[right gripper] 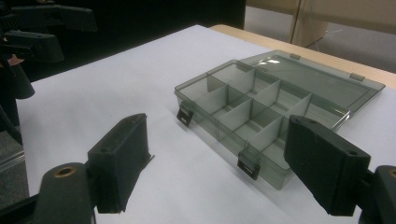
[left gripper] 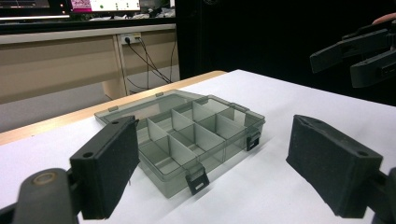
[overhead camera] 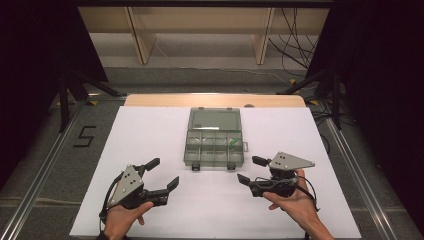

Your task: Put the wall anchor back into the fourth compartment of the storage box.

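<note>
A clear grey compartment box (overhead camera: pixel 214 149) lies open in the middle of the white sheet, its lid (overhead camera: pixel 215 120) laid flat behind it. A small green item (overhead camera: pixel 233 142) sits in a right-hand compartment. My left gripper (overhead camera: pixel 163 173) is open at the front left, pointing toward the box (left gripper: pixel 187 140), with nothing between its jaws (left gripper: pixel 219 168). My right gripper (overhead camera: pixel 250 170) is open at the front right, also empty (right gripper: pixel 224 163), facing the box (right gripper: pixel 252 112) and its two front latches. Each gripper view also catches the other gripper farther off (left gripper: pixel 355 56) (right gripper: pixel 37 32).
A white sheet (overhead camera: pixel 150 135) covers the table, with the wooden edge (overhead camera: pixel 215 100) showing at the back. A "5" mark (overhead camera: pixel 84 136) is on the floor at left. Stand legs and cables (overhead camera: pixel 300 55) lie beyond the table.
</note>
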`<state>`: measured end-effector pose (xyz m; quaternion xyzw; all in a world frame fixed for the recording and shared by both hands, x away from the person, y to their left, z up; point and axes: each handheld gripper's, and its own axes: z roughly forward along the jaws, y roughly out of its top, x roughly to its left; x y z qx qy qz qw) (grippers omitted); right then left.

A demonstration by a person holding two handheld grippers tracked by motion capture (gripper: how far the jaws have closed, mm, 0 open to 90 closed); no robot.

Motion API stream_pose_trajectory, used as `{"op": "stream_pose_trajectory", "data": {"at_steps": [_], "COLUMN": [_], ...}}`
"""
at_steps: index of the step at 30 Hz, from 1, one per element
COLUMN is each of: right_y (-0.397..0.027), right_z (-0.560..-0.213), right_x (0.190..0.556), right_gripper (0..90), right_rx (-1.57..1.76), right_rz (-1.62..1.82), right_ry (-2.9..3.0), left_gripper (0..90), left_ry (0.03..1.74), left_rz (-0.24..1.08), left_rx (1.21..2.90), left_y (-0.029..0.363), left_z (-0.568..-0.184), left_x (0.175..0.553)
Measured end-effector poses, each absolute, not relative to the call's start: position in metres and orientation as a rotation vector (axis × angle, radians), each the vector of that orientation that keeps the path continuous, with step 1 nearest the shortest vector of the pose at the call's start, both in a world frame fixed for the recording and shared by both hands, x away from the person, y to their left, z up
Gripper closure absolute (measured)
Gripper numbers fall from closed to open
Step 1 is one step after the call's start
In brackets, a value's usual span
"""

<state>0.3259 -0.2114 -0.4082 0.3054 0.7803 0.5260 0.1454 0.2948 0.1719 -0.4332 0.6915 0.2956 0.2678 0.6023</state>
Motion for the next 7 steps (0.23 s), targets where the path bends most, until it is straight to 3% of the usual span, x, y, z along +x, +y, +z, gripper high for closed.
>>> {"op": "stream_pose_trajectory", "data": {"at_steps": [7], "right_y": [-0.2125], "right_z": [-0.4074], "right_x": [0.3259], "right_gripper": [22.7], "right_rx": [0.88], "right_rz": [1.503], "right_ry": [2.259], "left_gripper": [16.1], "left_ry": [0.685], "left_rz": [0.62], "left_rx": [1.601], "left_y": [0.1719], "left_z": [-0.4331], "left_x": [0.2948]}}
